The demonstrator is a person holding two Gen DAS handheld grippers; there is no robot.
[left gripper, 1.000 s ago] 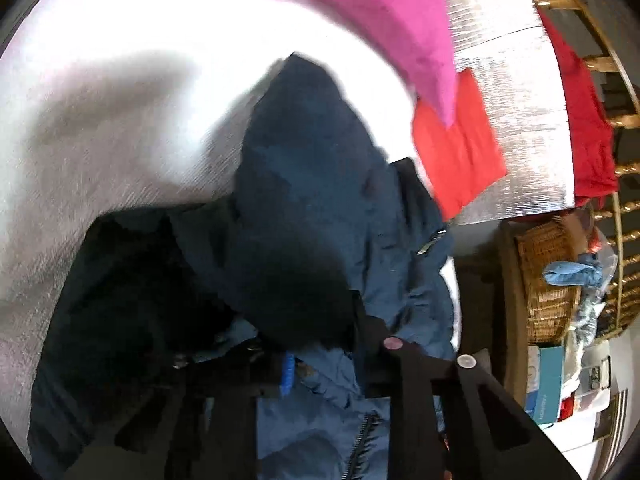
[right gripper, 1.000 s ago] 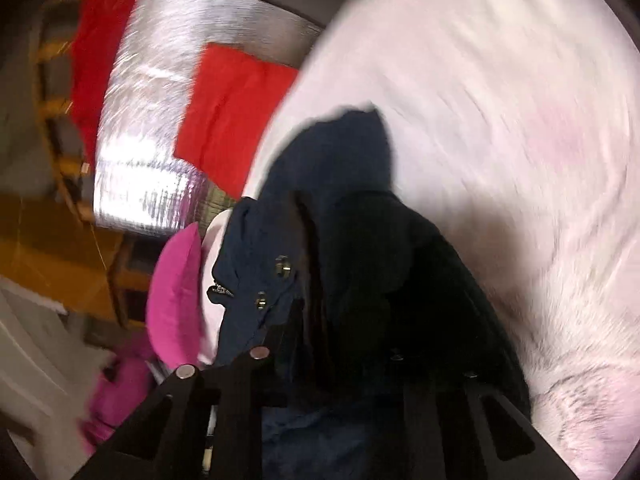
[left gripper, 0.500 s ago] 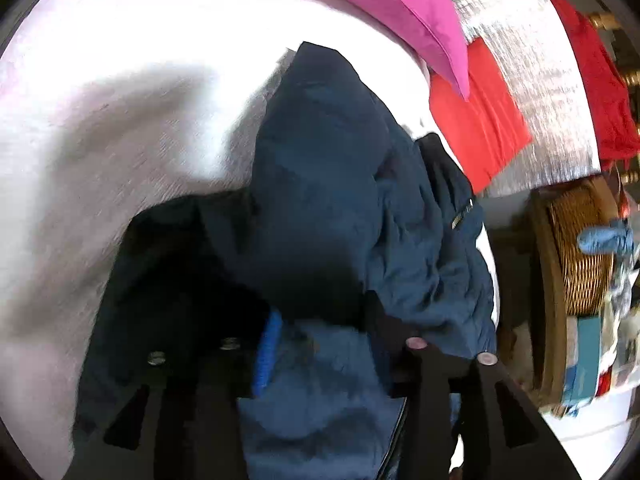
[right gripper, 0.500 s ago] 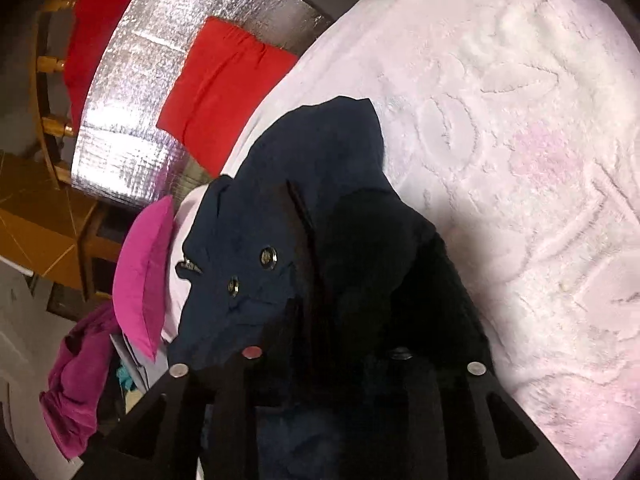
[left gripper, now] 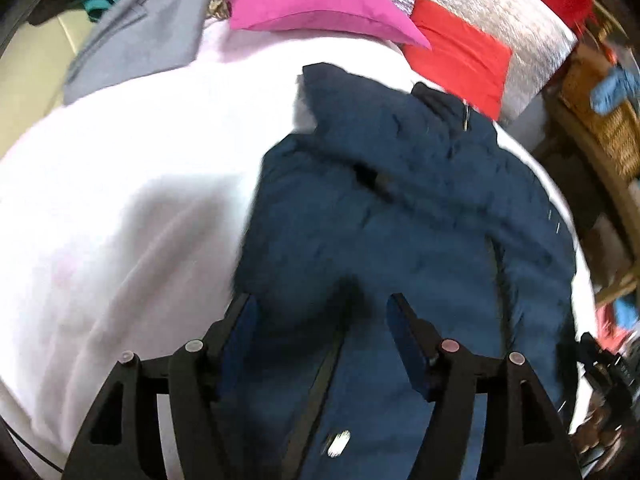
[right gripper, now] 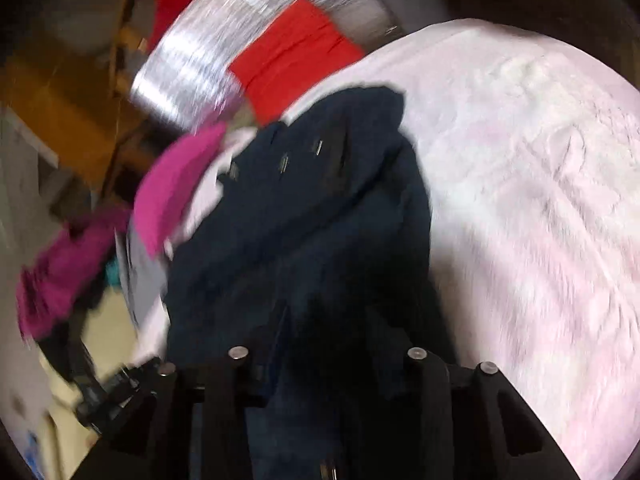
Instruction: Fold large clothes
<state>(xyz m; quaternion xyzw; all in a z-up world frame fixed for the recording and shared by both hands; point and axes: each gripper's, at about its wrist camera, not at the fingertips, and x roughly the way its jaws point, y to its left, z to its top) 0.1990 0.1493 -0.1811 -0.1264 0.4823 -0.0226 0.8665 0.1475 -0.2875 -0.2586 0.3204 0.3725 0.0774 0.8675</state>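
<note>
Navy jacket (left gripper: 400,216): bunched at bed's (left gripper: 120,200) far edge near pink pillow (left gripper: 312,8). Left gripper (left gripper: 320,320): jaws just opening, wide, nothing pinched. Right gripper (right gripper: 328,364): part-open, grip unclear. Step: releasing. Next: likely re-grip fresh edge.

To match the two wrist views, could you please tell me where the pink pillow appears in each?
Left wrist: pink pillow at top centre, beyond the navy jacket.
Right wrist: pink pillow at middle left, blurred, left of the jacket.
Shared landmark: the red cloth on the silver sheet.
</note>
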